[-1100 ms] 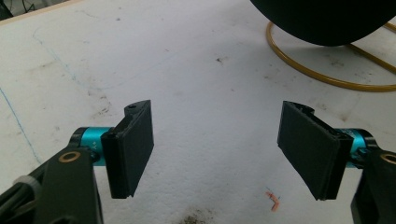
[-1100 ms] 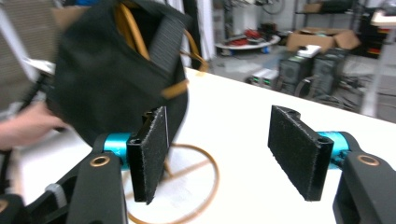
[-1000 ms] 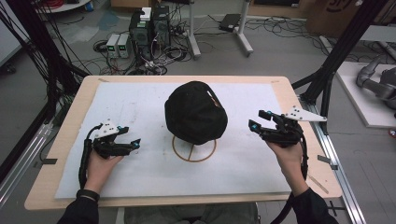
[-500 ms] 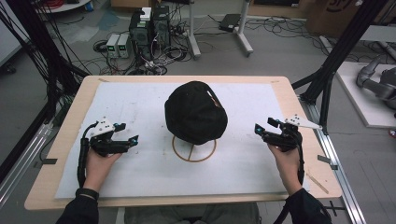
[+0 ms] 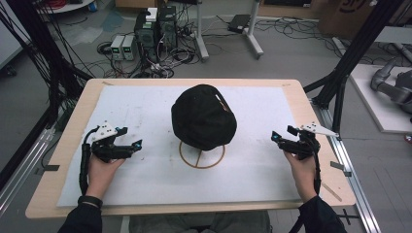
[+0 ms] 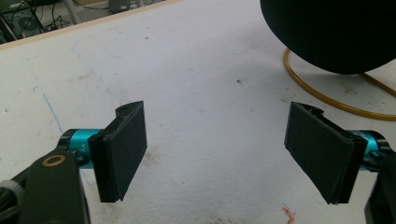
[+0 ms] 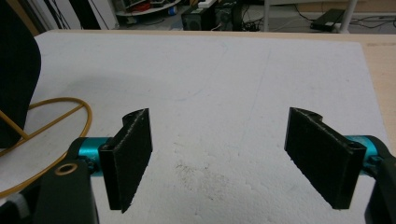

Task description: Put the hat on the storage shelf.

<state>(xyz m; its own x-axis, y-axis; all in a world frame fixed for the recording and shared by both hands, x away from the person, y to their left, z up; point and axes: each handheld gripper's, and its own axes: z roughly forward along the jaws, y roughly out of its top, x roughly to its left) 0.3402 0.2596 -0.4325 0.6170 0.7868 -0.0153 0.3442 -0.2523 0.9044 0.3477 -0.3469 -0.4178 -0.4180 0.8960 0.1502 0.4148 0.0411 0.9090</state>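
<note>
Table (image 5: 68, 160) under stained white mat (image 5: 145, 111)

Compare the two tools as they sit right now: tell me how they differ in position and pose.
The left tool sits left of the black cap, pointing right at it; the right tool sits on the cap's other side, pointing left. The left tool's grey plate lies over the white mat; the right tool's plate reaches out over the wooden table edge. Both are open, holding nothing, apart from the cap on its gold wire stand.
</note>
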